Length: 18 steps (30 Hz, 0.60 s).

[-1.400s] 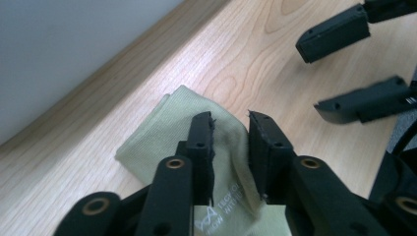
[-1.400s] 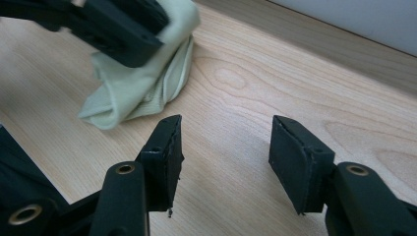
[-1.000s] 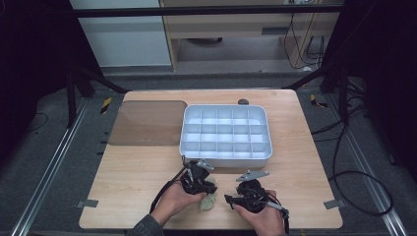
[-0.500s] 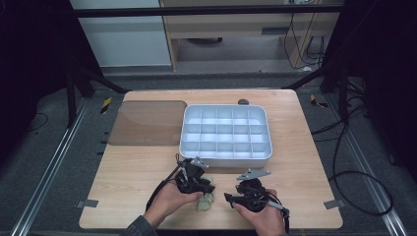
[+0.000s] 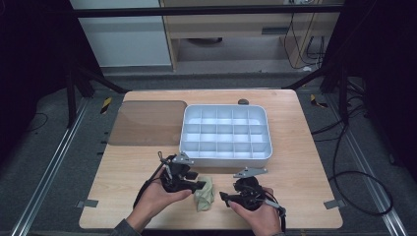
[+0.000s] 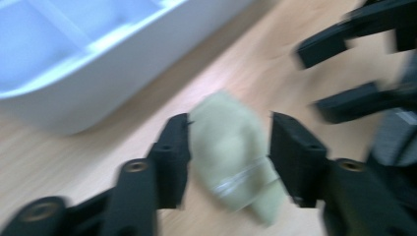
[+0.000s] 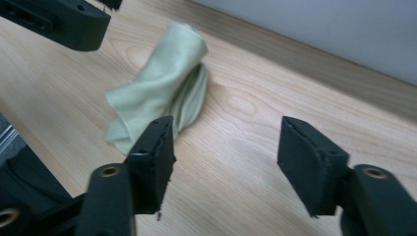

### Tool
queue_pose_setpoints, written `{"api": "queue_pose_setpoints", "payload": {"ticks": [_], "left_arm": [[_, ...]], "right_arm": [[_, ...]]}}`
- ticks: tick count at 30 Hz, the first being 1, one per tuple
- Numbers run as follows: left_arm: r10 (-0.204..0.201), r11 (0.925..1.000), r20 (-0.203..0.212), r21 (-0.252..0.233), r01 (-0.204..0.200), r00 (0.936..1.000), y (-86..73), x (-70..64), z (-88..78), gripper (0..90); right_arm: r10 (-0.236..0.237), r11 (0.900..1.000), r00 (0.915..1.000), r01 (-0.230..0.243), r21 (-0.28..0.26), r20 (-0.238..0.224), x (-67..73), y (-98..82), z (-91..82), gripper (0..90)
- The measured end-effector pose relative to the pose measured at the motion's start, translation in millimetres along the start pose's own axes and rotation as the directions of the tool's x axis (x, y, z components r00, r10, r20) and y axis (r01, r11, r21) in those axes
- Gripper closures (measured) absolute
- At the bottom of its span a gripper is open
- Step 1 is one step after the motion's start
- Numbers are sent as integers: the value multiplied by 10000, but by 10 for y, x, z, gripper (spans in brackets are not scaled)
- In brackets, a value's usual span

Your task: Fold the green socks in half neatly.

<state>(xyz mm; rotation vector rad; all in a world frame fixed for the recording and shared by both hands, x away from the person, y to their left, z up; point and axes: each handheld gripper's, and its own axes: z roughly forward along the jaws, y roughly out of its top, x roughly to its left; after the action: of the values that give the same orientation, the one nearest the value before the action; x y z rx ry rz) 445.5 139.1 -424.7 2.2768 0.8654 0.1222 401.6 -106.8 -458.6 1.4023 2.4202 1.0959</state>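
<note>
High view: a pale wood-grain surface (image 5: 295, 147) carries a white plastic tray (image 5: 269, 152) moulded into a grid of square compartments, standing toward the far edge. A crumpled pale-green cloth (image 5: 204, 193) lies near the near edge, between the left claw (image 5: 200, 186) and the right claw (image 5: 223, 196). A smooth brown mat (image 5: 147, 123) covers the far left corner.

Left gripper view: the blurred cloth (image 6: 231, 157), soft and lumpy, sits between the matte black jaws of the left claw (image 6: 229, 147), which have just been opening; one jaw is at its edge, the other stands clear.

Right gripper view: the right claw (image 7: 223, 152) has its jaws apart over bare wood, having just widened; the folded cloth (image 7: 162, 103) lies just beyond one jaw.
</note>
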Motion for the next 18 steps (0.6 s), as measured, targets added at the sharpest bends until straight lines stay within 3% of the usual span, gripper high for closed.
{"api": "queue_pose_setpoints", "payload": {"ticks": [1, 2, 4, 6, 10, 15, 18], "left_arm": [[-132, 9999, -645, 74, 137, 9978, -29, 28, -21, 422], [-27, 10000, -1091, 33, 31, 9940, -69, 55, -39, 383], [-103, 9999, -1117, -69, 96, 9937, -182, 114, -58, 349], [-315, 9995, -1055, -91, 307, 9939, -305, 185, -65, 275], [-799, 9955, -1139, -601, 734, 9903, -575, 380, -141, 196], [-1031, 9921, -1749, -889, 886, 9792, -788, 580, -261, 153], [-760, 9953, -2159, -756, 609, 9735, -835, 621, -305, 154]], "right_arm": [[29, 10000, 10000, -28, 9, -89, 13, 20, -9, 353], [80, 9999, 9995, -84, -118, -298, 24, 40, -13, 321], [156, 9995, 9978, -173, -267, -647, 49, 83, -9, 305], [81, 9996, 9978, -99, -264, -663, 80, 129, 30, 343], [-43, 10000, 9980, 37, -87, -631, 147, 243, 163, 392], [-163, 9997, 9983, 172, 147, -566, 249, 384, 295, 427], [-164, 9992, 9992, 178, 369, -372, 288, 438, 359, 431]]}}
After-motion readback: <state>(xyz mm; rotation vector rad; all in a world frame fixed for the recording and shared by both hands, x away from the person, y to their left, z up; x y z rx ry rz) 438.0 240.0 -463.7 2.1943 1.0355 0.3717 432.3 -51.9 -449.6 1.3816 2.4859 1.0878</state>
